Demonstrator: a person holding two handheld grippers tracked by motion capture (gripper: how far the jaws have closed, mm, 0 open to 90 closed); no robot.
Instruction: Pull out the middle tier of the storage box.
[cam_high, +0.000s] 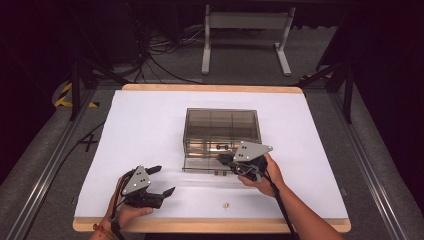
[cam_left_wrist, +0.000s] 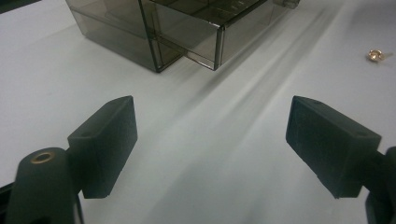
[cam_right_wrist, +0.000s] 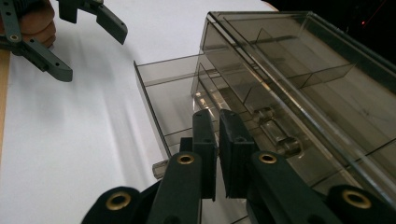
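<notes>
High view: right gripper (cam_high: 226, 161) clenched over open drawer (cam_high: 200, 164); left gripper (cam_high: 161, 181) released; brass piece (cam_high: 226, 204) nearby.

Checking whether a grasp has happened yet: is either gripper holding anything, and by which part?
Nothing is held. The left gripper is open over bare table. The right gripper is shut with nothing seen between its fingers, above the open drawer.

High view overlooks table; both gripper views closely share the drawer box (cam_high: 221, 131).

Small gold item (cam_high: 226, 204) too tiny to identify; drawer box (cam_left_wrist: 154, 28) cut off at top edge
</notes>
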